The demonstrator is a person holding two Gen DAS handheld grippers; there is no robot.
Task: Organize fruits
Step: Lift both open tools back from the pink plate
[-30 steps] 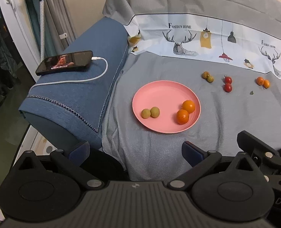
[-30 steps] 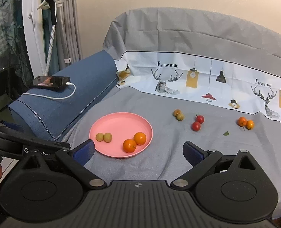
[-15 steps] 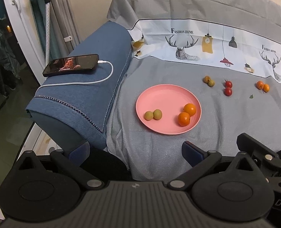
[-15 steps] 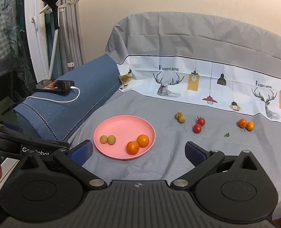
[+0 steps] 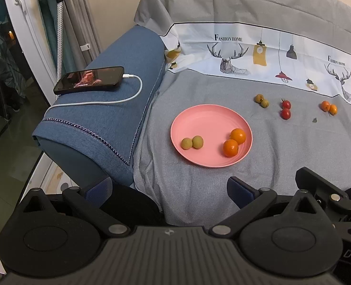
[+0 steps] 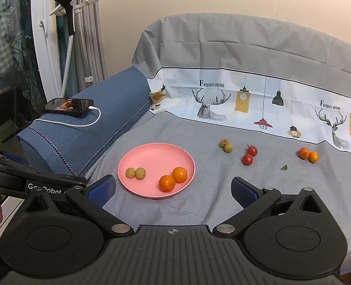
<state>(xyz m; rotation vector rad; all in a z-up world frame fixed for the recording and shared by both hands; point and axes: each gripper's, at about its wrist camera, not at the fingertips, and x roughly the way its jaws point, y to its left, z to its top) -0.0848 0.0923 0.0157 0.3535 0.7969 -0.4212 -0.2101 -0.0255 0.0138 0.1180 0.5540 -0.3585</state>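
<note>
Both tongs (image 5: 168, 191) (image 6: 173, 190) agape, level, empty

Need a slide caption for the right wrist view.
Open right gripper faces pink plate holding four fruits; six more wait on the cloth.

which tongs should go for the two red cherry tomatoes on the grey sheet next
Probably right. The right tongs are open, empty and face the two red cherry tomatoes fairly squarely; the left tongs, also open, sit nearer the blue armrest.

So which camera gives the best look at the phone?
The left wrist view: the phone lies large on the blue armrest, lit screen facing up. The right wrist view shows it smaller, at a flatter angle.
</note>
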